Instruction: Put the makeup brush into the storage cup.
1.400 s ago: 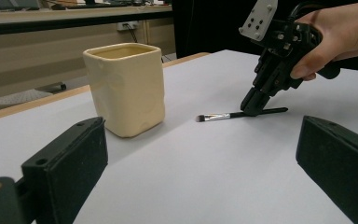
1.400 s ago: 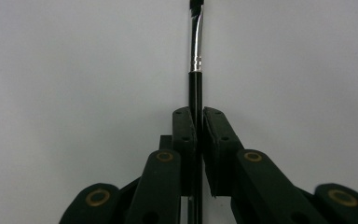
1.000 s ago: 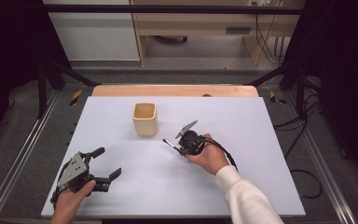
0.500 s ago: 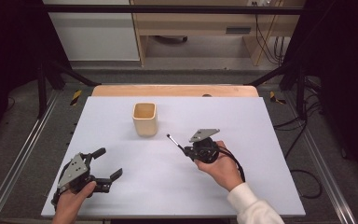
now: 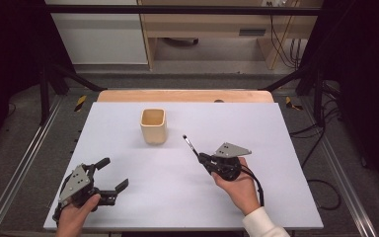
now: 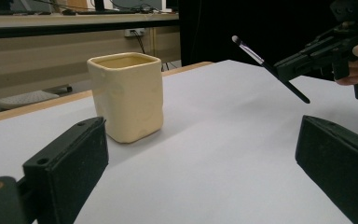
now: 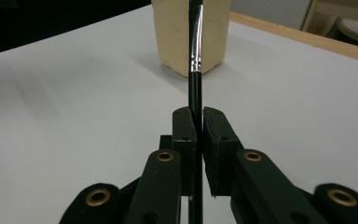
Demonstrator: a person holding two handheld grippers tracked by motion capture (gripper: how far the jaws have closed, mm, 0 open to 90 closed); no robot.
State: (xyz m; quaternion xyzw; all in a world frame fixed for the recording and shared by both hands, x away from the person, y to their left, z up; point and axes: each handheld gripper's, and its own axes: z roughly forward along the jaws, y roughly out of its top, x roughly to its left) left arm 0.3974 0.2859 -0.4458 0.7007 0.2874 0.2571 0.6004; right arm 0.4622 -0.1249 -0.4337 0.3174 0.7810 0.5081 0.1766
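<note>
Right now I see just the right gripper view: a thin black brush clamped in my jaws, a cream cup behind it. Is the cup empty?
Observer: From the high view, the cream cup looks empty inside.
Operator: Where is the other gripper?
Observer: The left gripper sits near the table's front left corner, jaws wide open, holding nothing.
Operator: Is my brush tip over the cup?
Observer: No. The brush tip in the right gripper is short of it, to its right.

High view overhead; gripper views near, sharing cup [image 5: 153, 126].
</note>
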